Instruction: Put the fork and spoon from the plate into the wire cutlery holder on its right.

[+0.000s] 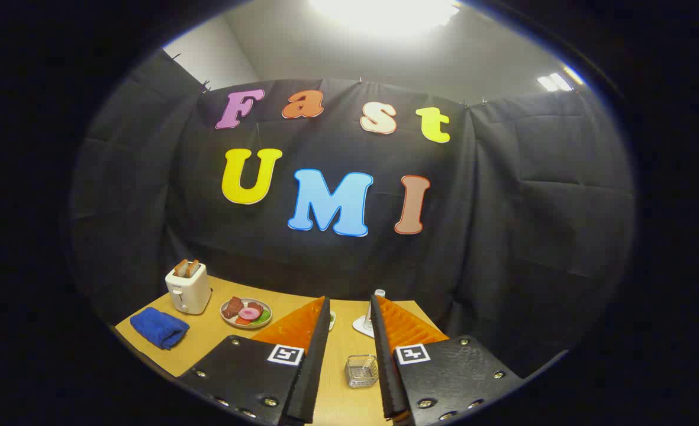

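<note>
- A light wooden tabletop (219, 346) stands in front of a black cloth booth wall. The gripper is raised above it and looks down across it, which suits an approach not yet begun.
- The two-finger gripper (350, 307) reaches forward with its fingers parted by a moderate gap and nothing between them.
- A folded blue cloth (160, 327) lies at the table's near left corner, well away from the work.
- A small white toaster with two slices of toast in its slots (188, 287) stands just behind the cloth.
- A round grey plate of toy food, brown, pink and green (246, 312), sits beside the toaster, left of the left finger.
- A small square wire cutlery holder (361, 371) sits on the table between the fingers, low and near, apparently empty.
- A white plate edge (362, 325) shows beyond the fingertips; the fork and spoon cannot be made out.
</note>
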The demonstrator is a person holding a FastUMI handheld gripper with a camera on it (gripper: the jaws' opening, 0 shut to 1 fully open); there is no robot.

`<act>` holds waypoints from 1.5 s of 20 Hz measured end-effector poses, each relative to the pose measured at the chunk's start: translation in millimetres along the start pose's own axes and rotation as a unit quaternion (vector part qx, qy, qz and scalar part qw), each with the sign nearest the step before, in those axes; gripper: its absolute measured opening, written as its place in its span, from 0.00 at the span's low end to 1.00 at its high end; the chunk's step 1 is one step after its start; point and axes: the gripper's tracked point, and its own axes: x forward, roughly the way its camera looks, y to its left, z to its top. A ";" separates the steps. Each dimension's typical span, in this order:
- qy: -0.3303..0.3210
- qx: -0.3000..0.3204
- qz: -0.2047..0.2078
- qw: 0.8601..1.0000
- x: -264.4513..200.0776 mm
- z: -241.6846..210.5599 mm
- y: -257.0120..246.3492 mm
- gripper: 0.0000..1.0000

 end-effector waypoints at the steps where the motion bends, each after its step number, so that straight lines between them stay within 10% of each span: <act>1: 0.007 0.004 0.002 1.000 -1.4 -5.1 2.3 0.42; 10: 0.108 0.007 0.091 0.990 5.4 -83.8 59.8 0.42; 15: 0.268 0.023 0.180 0.946 19.2 -181.7 114.5 0.43; 21: 0.391 -0.009 0.189 0.901 31.8 -261.5 134.9 0.43; 30: 0.448 -0.014 0.174 0.877 47.0 -302.1 153.1 0.43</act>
